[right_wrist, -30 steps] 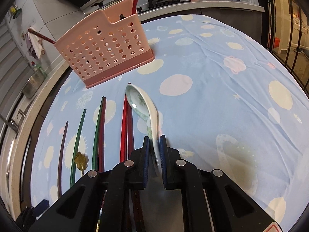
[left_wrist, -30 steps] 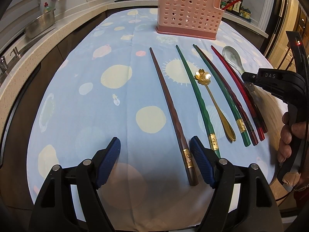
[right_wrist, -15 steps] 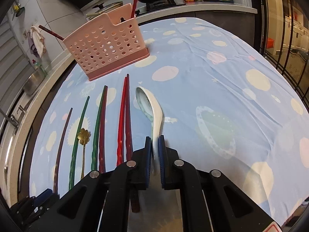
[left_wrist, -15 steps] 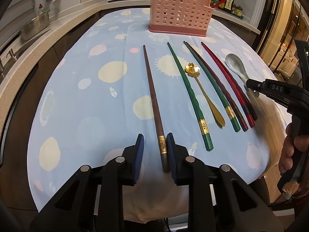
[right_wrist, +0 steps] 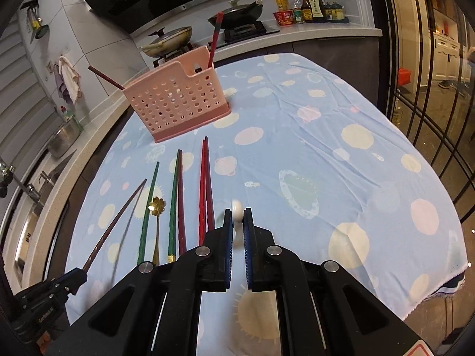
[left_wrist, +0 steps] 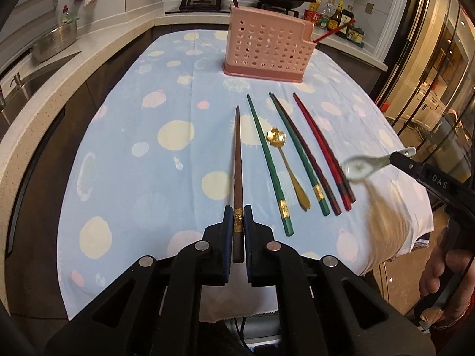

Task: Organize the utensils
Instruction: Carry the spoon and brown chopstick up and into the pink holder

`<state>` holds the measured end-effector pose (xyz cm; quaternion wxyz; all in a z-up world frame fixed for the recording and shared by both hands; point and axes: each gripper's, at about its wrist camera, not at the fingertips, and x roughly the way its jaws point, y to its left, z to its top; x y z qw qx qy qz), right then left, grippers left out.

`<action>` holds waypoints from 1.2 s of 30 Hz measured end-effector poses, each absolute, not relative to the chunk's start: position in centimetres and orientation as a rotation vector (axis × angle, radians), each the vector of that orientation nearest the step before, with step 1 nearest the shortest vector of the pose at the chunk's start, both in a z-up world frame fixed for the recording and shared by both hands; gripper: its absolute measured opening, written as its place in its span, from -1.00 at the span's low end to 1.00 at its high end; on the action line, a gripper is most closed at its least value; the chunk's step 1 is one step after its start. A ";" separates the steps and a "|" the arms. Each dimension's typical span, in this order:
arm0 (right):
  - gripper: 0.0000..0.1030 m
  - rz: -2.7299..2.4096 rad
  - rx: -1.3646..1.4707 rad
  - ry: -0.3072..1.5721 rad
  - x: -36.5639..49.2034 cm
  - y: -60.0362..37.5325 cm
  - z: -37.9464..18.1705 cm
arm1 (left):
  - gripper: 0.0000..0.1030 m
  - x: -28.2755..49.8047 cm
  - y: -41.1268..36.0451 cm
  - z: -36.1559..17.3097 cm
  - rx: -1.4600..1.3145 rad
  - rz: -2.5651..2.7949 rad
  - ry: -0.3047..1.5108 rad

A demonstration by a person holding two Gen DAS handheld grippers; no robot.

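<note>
My left gripper is shut on the thick end of a brown chopstick and holds it off the cloth; it also shows in the right wrist view. My right gripper is shut on the handle of a white ceramic spoon, lifted above the table's right side; only the handle end shows between its pads. The pink perforated utensil holder stands at the far end with a red chopstick and a brown one in it.
On the spotted blue cloth lie two green chopsticks, a gold flower spoon, a dark red chopstick and a red pair. A sink is left, a stove with pans behind.
My left gripper closed on the brown chopstick and raised it. My right gripper lifted the white spoon off the cloth and turned it sideways. Both pulled back from the holder.
</note>
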<state>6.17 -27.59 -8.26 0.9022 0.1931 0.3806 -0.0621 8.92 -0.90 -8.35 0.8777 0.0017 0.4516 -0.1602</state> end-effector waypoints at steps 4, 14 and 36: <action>-0.88 -0.108 0.397 0.734 6.7 -27.7 -5.6 | -0.87 10.4 -0.5 -5.2 -0.029 -0.340 0.884; -0.88 -0.075 0.345 0.623 12.2 -28.2 0.2 | -0.87 16.6 -2.3 2.9 -0.048 -0.384 0.731; -0.88 -0.135 0.227 0.507 27.0 -28.8 6.2 | -0.87 29.8 -7.8 16.7 -0.071 -0.362 0.365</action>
